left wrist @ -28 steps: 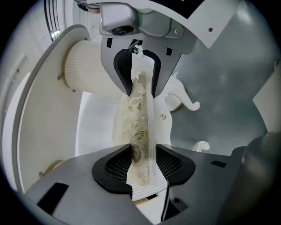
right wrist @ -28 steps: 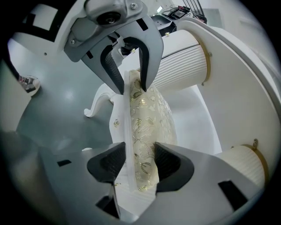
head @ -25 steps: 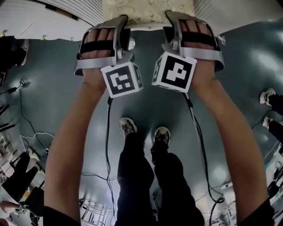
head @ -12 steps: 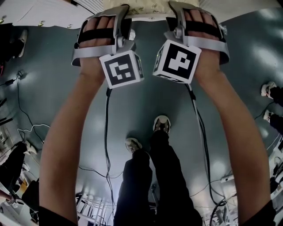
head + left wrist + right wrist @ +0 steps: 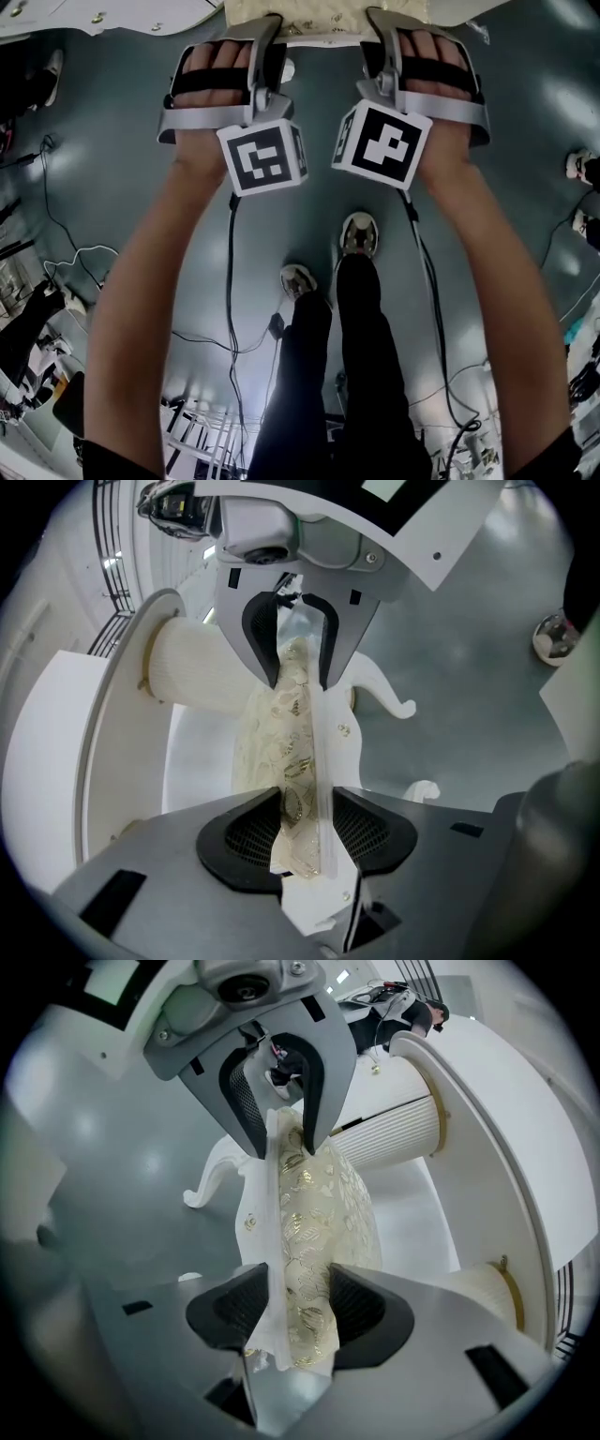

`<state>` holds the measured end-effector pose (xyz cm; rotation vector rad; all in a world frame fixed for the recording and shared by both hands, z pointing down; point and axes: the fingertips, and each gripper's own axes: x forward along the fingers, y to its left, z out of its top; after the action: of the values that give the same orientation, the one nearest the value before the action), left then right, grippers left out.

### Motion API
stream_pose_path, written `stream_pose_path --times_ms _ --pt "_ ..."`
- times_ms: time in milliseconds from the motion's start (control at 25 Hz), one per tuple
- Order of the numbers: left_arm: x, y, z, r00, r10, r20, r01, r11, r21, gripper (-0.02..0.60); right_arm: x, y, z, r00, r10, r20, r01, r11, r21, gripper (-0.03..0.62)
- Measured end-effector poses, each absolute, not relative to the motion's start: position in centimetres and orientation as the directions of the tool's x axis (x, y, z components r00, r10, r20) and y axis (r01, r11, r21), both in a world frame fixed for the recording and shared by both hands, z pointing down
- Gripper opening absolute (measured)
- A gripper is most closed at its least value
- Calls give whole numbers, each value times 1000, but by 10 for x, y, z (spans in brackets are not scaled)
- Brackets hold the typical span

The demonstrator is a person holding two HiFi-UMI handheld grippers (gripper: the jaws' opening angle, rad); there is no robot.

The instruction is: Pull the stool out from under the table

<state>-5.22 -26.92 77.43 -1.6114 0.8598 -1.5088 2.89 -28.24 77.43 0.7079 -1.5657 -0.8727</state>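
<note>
The stool (image 5: pixel 323 17) has a cream, gold-patterned cushion on a white frame and shows at the top edge of the head view. My left gripper (image 5: pixel 266 42) and right gripper (image 5: pixel 380 39) hold its near edge side by side. In the left gripper view the left gripper (image 5: pixel 302 829) is shut on the seat edge (image 5: pixel 292 714), cushion and white rim between the pads. In the right gripper view the right gripper (image 5: pixel 298 1309) clamps the same seat (image 5: pixel 323 1199) from the other side. A curved white stool leg (image 5: pixel 386 692) stands on the floor.
The white table (image 5: pixel 103 11) lies at the top left, its fluted column (image 5: pixel 199 675) and round base just behind the stool. The person's feet (image 5: pixel 328 258) stand on the grey floor below the grippers. Cables (image 5: pixel 230 319) trail across the floor. Other people's shoes (image 5: pixel 583 169) are at the right.
The stool and table edge have slid toward the top of the head view. The person's left foot has stepped back. Both grippers keep their hold on the seat.
</note>
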Motion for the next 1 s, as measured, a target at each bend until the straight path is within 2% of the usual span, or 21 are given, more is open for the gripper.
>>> stream_pose_path --times_ms 240,320,440,560,720,1000 --pt "-56 -216 774 73 -868 491 71 -486 -871 183 24 -225 776 -183 -805 564 6 573 820 202" --pt "-58 -200 777 69 -858 510 63 -506 -860 184 19 -209 778 -196 -789 582 -9 595 804 202" --pt "-60 -173 781 83 -834 546 46 -544 -838 187 20 -186 778 -164 -797 581 36 583 811 204" --pt "-65 -133 787 95 -815 572 41 -571 -820 189 11 -147 783 -177 -779 602 8 610 792 204" --pt "-70 -107 780 94 -800 593 37 -593 -805 190 14 -126 776 -155 -793 590 76 586 807 204" --pt "-81 -49 782 93 -766 636 48 -635 -771 193 0 -64 780 -178 -749 638 63 638 767 204"
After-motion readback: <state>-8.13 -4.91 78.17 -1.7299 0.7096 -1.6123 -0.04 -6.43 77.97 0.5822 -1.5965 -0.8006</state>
